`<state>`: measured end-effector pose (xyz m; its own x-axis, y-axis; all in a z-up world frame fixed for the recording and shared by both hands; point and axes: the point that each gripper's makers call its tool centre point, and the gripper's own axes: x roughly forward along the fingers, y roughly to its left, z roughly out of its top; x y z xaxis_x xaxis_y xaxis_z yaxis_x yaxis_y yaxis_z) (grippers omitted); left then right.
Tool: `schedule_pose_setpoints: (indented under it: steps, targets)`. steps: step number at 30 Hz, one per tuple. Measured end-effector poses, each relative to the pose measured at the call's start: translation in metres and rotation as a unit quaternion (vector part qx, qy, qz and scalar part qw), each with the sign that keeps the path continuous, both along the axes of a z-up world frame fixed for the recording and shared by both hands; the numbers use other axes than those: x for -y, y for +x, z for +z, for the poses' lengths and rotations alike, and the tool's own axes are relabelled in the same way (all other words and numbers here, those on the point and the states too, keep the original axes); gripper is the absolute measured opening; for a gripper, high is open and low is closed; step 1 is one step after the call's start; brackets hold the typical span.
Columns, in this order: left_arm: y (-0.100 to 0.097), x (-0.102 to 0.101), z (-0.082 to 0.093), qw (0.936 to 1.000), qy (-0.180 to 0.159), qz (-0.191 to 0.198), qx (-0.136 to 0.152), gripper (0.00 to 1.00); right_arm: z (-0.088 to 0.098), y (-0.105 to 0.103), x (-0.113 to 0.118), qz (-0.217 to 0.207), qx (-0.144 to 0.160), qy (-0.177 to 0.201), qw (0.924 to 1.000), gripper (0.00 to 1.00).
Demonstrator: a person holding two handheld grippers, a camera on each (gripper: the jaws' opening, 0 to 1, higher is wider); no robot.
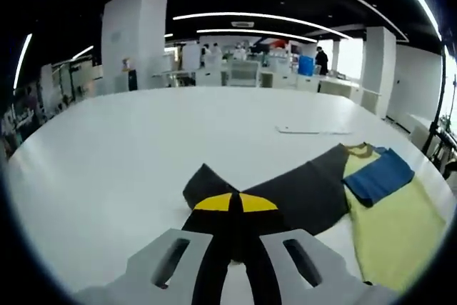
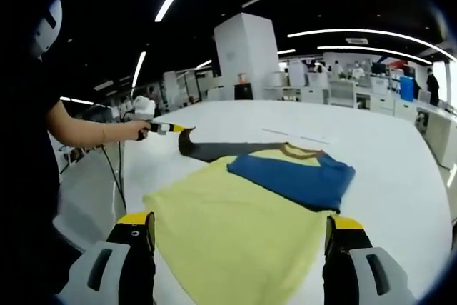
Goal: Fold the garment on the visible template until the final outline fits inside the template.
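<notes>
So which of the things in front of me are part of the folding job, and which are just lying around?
Part of the job:
- garment, yellow with a blue sleeve and a dark sleeve
- left gripper, shut on the dark sleeve
- right gripper, open

Just lying about:
- flat white sheet on the table

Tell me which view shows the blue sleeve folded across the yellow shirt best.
The right gripper view: the blue sleeve lies whole and central across the pale yellow shirt, all its edges visible. The left gripper view catches the same sleeve small at the right side, squeezed by the fisheye curve.
</notes>
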<state>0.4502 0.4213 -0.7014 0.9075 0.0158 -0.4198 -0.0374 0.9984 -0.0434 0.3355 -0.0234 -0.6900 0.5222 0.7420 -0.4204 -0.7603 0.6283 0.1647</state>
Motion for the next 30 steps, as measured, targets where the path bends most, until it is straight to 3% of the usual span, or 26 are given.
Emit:
schedule_pose_setpoints:
  steps: [30]
  targets:
    - [0.038, 0.088, 0.025, 0.9953, -0.057, -0.068, 0.040, 0.00, -0.003, -0.004, -0.008, 0.009, 0.005, 0.005, 0.9999, 0.98]
